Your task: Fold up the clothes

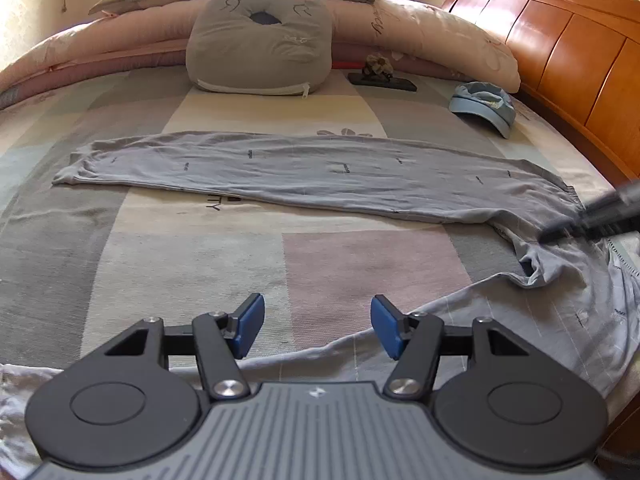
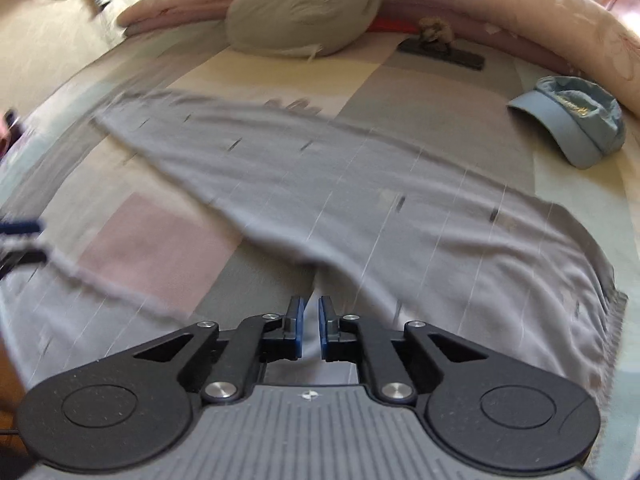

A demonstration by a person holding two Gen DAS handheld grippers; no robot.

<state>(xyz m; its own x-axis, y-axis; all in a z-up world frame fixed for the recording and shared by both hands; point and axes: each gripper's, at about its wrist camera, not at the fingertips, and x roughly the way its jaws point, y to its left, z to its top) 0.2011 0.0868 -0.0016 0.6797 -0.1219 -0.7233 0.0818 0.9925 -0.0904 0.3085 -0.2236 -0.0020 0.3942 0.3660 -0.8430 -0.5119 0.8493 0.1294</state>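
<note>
Grey trousers (image 1: 280, 172) lie spread on the patchwork bed sheet (image 1: 180, 264), one leg stretched across the bed, the other leg (image 1: 500, 320) running along the near edge. My left gripper (image 1: 318, 326) hovers open just above that near leg, nothing between its blue pads. My right gripper (image 2: 311, 328) points down at the crotch of the trousers (image 2: 360, 200); its pads stand a narrow gap apart with no cloth between them. In the left wrist view the right gripper (image 1: 592, 220) is a dark blur at the right, by the waist end. The right wrist view is motion-blurred.
A grey cushion (image 1: 260, 40) and a rolled pink quilt (image 1: 440, 36) line the far side. A blue cap (image 1: 484, 106) and a dark flat object (image 1: 382, 82) lie beyond the trousers. A wooden headboard (image 1: 560, 60) bounds the right.
</note>
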